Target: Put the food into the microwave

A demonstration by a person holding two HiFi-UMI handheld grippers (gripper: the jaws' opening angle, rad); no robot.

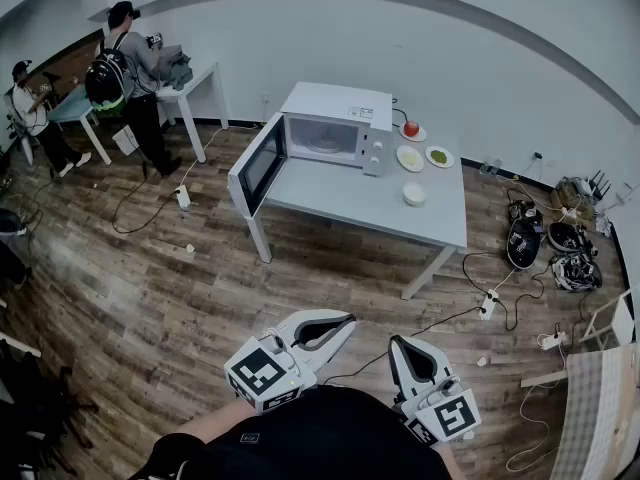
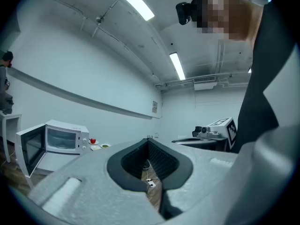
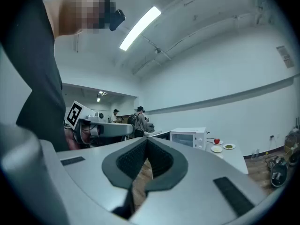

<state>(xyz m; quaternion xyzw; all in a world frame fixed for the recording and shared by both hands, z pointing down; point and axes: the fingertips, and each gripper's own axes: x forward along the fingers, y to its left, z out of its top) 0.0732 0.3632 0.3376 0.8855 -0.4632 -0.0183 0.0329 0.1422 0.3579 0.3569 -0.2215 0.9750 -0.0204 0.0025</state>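
The white microwave (image 1: 335,128) stands at the back of a grey table (image 1: 370,208) with its door (image 1: 258,163) swung open to the left. To its right lie a red fruit on a plate (image 1: 411,129), a plate of pale food (image 1: 410,158), a plate of green food (image 1: 439,156) and a white bowl (image 1: 414,194). Both grippers are far from the table, close to my body. My left gripper (image 1: 349,320) (image 2: 149,140) is shut and empty. My right gripper (image 1: 394,341) (image 3: 146,140) is also shut and holds nothing. The microwave (image 2: 61,138) (image 3: 187,137) shows small in both gripper views.
Wooden floor lies between me and the table. Cables and power strips (image 1: 488,306) trail on the floor to the right, near dark bags and gear (image 1: 523,240). Two people (image 1: 135,78) stand by a white desk (image 1: 195,83) at the far left.
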